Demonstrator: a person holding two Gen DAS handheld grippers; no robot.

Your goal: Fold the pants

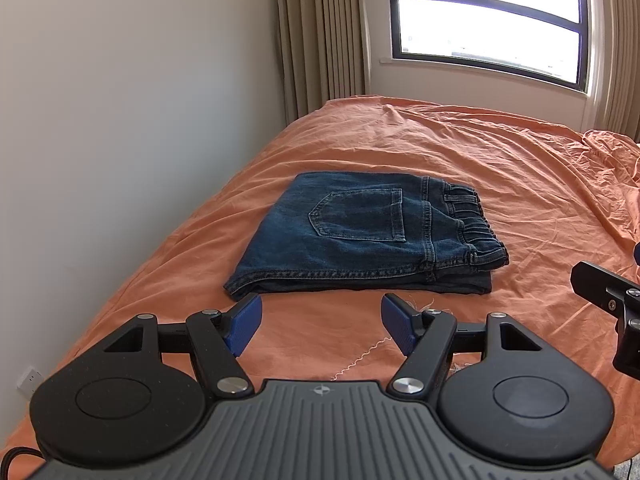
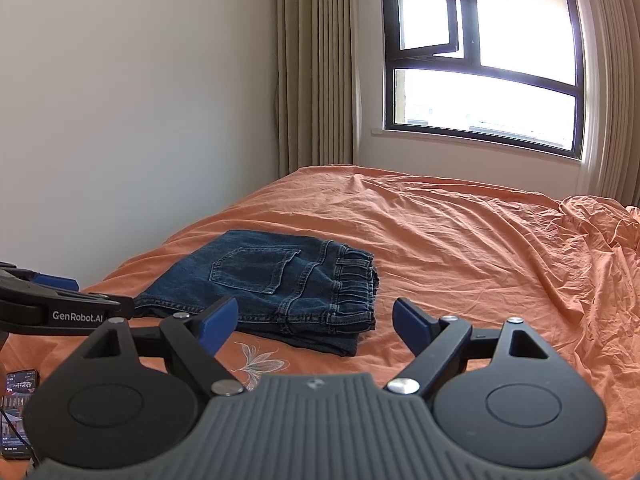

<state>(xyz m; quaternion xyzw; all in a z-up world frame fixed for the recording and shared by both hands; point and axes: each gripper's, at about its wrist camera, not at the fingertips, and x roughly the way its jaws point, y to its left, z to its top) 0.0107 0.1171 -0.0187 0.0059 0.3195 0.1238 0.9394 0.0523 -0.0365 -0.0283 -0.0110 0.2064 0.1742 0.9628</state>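
Both my grippers, left (image 1: 321,326) and right (image 2: 313,326), hover jaws apart, folded pants (image 1: 360,236) on the bed (image 1: 460,152) just ahead.

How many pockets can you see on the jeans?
1. A single back pocket shows on the top layer of the folded jeans, left of the elastic waistband. Other pockets may be hidden inside the folds or underneath.

wall (image 1: 120,120): plain white | curtains (image 1: 320,32): beige | window (image 2: 484,56): dark-framed, bright daylight | bed sheet (image 1: 440,152): orange, wrinkled
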